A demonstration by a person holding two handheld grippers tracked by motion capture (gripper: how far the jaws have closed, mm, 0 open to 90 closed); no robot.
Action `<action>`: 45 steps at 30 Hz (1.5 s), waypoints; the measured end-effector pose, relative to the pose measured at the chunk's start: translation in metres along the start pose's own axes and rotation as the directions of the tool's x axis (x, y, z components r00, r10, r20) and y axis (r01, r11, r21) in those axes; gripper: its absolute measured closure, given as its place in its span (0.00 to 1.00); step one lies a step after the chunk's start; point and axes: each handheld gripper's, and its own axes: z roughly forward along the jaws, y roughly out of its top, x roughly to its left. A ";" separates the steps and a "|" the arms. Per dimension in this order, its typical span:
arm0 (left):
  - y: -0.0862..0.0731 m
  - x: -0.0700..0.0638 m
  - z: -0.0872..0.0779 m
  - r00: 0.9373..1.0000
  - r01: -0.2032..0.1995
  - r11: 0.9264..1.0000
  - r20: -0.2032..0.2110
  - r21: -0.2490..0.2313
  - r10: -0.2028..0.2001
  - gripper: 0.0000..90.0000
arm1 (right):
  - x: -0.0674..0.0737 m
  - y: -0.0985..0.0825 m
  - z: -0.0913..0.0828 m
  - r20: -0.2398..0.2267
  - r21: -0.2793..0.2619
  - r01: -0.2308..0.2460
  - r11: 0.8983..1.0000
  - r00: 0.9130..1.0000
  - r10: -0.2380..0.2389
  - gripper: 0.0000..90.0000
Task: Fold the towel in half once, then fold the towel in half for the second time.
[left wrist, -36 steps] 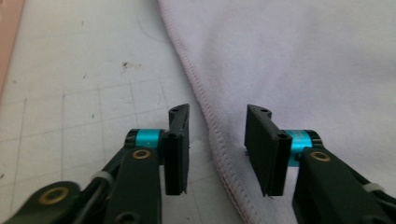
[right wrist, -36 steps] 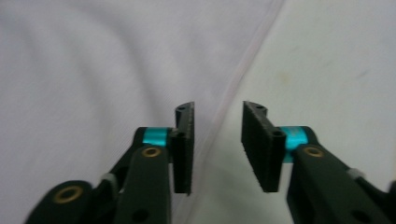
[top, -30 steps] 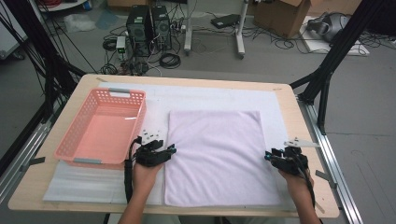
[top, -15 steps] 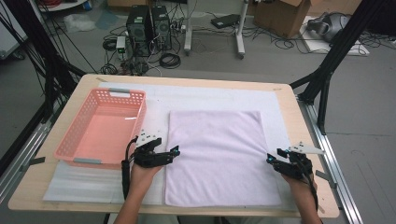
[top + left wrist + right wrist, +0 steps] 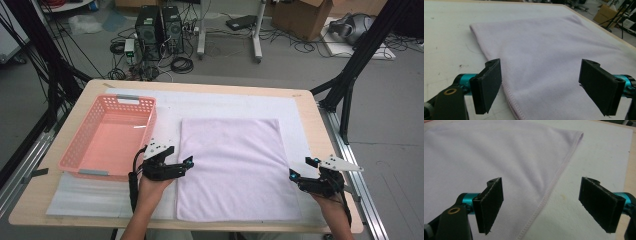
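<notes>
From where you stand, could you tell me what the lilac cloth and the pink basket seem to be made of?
Lilac cloth: likely a soft fleece or microfibre, matte and finely napped, with a stitched hem along its edge. Pink basket: apparently moulded plastic, smooth with a slight sheen, its walls a lattice of small holes.

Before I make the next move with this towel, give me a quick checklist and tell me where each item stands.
1. Left gripper open: ok, its jaws have just been opening, and they hold nothing in the left gripper view.
2. Right gripper open: ok, its jaws have just been opening, and the pads press on nothing.
3. Towel lies flat on the white mat: ok, no folds in the high view.
4. Towel's edges lie within each gripper's span: ok, the hem runs between the jaws in both gripper views.
5. Pink basket is empty: ok.
6. Towel clear of the basket: ok, a gap lies between them.
</notes>
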 end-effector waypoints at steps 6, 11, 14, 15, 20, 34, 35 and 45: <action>0.002 -0.001 0.001 0.999 -0.010 1.000 0.046 -0.013 0.011 0.21 | 0.004 0.004 -0.001 -0.019 -0.023 0.014 1.000 1.000 -0.014 0.20; 0.010 0.002 0.006 0.998 -0.028 1.000 0.060 -0.014 0.029 0.21 | 0.005 0.010 0.002 -0.028 -0.020 0.023 1.000 0.999 -0.023 0.20; 0.016 0.004 0.010 0.996 -0.019 1.000 0.082 -0.009 0.020 0.21 | 0.003 0.015 0.006 -0.023 -0.015 0.022 1.000 1.000 -0.022 0.20; 0.023 0.007 0.015 0.998 -0.030 0.999 0.059 0.018 0.029 0.21 | 0.002 0.017 0.008 -0.019 -0.016 0.020 1.000 1.000 -0.020 0.20; 0.035 0.018 0.025 1.000 -0.022 0.998 0.008 0.053 0.022 0.25 | -0.006 0.029 0.020 -0.027 0.004 0.011 1.000 1.000 -0.011 0.20; 0.048 0.067 0.090 0.991 0.026 0.992 -0.135 0.126 -0.008 0.36 | -0.033 0.054 0.071 -0.017 0.099 -0.039 0.994 0.999 0.040 0.20; 0.047 0.070 0.093 0.990 0.025 0.992 -0.143 0.122 -0.007 0.37 | -0.035 0.054 0.075 -0.013 0.107 -0.043 0.993 0.999 0.044 0.20; 0.034 0.084 0.113 0.971 0.058 0.981 -0.238 0.184 -0.013 0.50 | -0.056 0.061 0.119 0.068 0.177 -0.102 0.979 0.993 0.091 0.34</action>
